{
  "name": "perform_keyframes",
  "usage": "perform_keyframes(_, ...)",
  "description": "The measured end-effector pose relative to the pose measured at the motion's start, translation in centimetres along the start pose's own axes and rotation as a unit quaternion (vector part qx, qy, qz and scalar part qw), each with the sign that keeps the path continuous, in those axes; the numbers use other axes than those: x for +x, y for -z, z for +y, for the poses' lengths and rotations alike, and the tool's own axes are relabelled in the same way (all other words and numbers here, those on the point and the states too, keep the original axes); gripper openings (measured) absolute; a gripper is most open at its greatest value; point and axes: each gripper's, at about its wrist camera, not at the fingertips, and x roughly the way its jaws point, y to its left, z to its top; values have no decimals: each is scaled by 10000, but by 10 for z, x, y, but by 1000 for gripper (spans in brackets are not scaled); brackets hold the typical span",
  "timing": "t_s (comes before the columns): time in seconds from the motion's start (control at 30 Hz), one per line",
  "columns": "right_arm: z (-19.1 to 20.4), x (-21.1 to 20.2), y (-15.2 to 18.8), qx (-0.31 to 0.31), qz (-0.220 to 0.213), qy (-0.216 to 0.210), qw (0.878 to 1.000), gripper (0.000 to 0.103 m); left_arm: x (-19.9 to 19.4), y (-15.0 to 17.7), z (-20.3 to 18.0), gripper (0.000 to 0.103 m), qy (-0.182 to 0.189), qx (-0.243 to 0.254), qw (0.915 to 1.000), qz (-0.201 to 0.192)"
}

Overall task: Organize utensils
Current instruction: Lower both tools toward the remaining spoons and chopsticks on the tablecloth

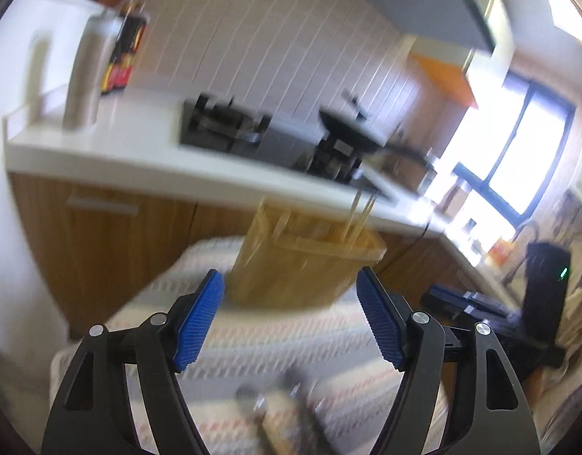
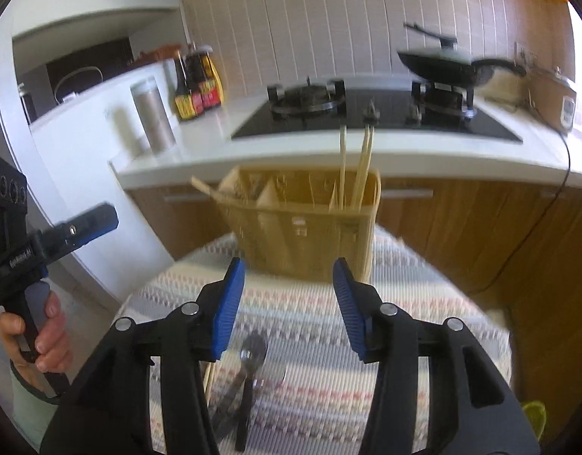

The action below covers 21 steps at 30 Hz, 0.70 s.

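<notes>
A yellow slatted utensil holder (image 2: 306, 223) stands at the far end of a patterned mat (image 2: 310, 326), with chopsticks (image 2: 361, 168) upright in its right compartment and more leaning out at the left. My right gripper (image 2: 289, 303) hovers open over the mat, nothing between its blue pads. Below it lie a black-handled spoon (image 2: 251, 364), another metal utensil and a chopstick. My left gripper (image 1: 291, 320) is open and empty in front of the holder (image 1: 306, 261); blurred utensils (image 1: 276, 405) lie beneath it. The left gripper (image 2: 88, 223) also shows in the right wrist view, held by a hand (image 2: 44, 337).
A white counter (image 2: 329, 151) with a black gas hob (image 2: 374, 113) and a pan (image 2: 442, 66) runs behind the holder. Sauce bottles (image 2: 198, 87) and a steel canister (image 2: 152, 115) stand at its left. Wooden cabinets are below. A black device (image 1: 545, 284) sits right in the left wrist view.
</notes>
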Motion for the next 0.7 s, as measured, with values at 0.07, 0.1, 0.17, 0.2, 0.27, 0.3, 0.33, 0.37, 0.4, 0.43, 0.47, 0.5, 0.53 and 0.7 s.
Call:
perform_keyframes(0.07, 1, 9, 11, 112, 319, 40, 9994, 45, 5, 15, 2, 71, -156, 87, 9992, 357)
perform_keyframes(0.1, 1, 13, 15, 145, 454, 19, 9989, 45, 9, 25, 4, 71, -230, 122, 9980, 569)
perform_keyframes(0.17, 3, 25, 28, 197, 792, 50, 9967, 45, 14, 42, 8, 71, -316, 155, 9958, 847)
perform_keyframes(0.2, 5, 32, 34, 225, 961, 106, 9951, 45, 18, 50, 9, 69, -333, 177, 9942, 1003)
perform_keyframes(0.27, 6, 44, 44, 320, 1249, 75, 9916, 45, 27, 66, 11, 69, -380, 248, 9899, 1341)
perform_keyframes(0.3, 6, 55, 52, 425, 1494, 23, 9879, 45, 31, 74, 11, 66, -414, 297, 9879, 1464)
perform_keyframes(0.33, 6, 61, 56, 478, 1633, 5, 9854, 45, 37, 83, 10, 63, -480, 401, 9842, 1655)
perform_keyframes(0.37, 6, 70, 64, 554, 1830, -36, 9815, 44, 42, 91, 9, 57, -521, 474, 9812, 1795)
perform_keyframes(0.4, 7, 77, 69, 610, 1982, -78, 9782, 41, 47, 99, 8, 50, -559, 553, 9772, 1971)
perform_keyframes(0.43, 7, 83, 74, 646, 2109, -120, 9753, 34, 51, 105, 7, 48, -585, 603, 9743, 2090)
perform_keyframes(0.47, 9, 90, 80, 675, 2261, -177, 9716, 32, 56, 113, 7, 46, -624, 670, 9705, 2229)
perform_keyframes(0.5, 10, 96, 84, 696, 2374, -210, 9687, 31, 59, 120, 7, 46, -649, 713, 9684, 2299)
perform_keyframes(0.53, 11, 99, 87, 712, 2433, -222, 9671, 31, 61, 123, 8, 46, -657, 721, 9677, 2324)
perform_keyframes(0.7, 17, 120, 97, 844, 2736, -270, 9578, 26, 69, 136, 9, 46, -752, 818, 9634, 2440)
